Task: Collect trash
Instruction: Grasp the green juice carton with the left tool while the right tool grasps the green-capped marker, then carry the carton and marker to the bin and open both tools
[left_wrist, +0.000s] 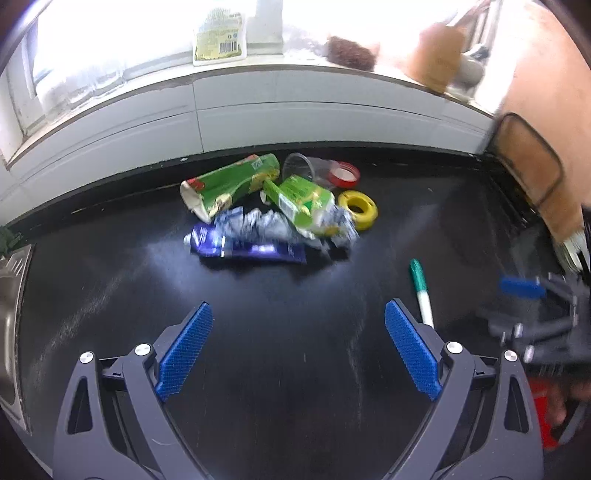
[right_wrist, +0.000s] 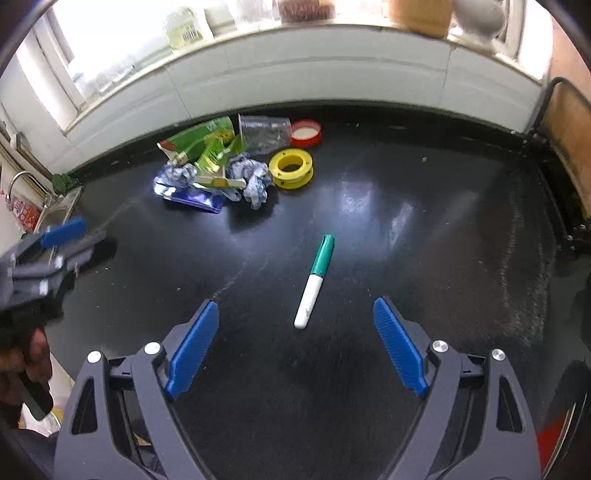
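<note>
A pile of trash lies on the black counter (left_wrist: 295, 350) near the back wall: a crushed green paper cup (left_wrist: 225, 186), a green carton (left_wrist: 301, 201), a crumpled blue-white wrapper (left_wrist: 258, 225), a purple tube (left_wrist: 247, 249), a clear plastic cup (left_wrist: 306, 168), a red lid (left_wrist: 345, 173) and a yellow tape spool (left_wrist: 358, 208). A green-capped white marker (right_wrist: 314, 282) lies apart, just ahead of my right gripper (right_wrist: 295, 314). My left gripper (left_wrist: 299, 314) is open and empty, short of the pile. My right gripper is open and empty too.
A steel sink (left_wrist: 9, 314) sits at the counter's left edge, with a faucet (right_wrist: 22, 181). A black wire rack (left_wrist: 528, 162) stands at the right. The windowsill holds a packet (left_wrist: 219, 38), a brush (left_wrist: 351, 53) and a brown block (left_wrist: 437, 59).
</note>
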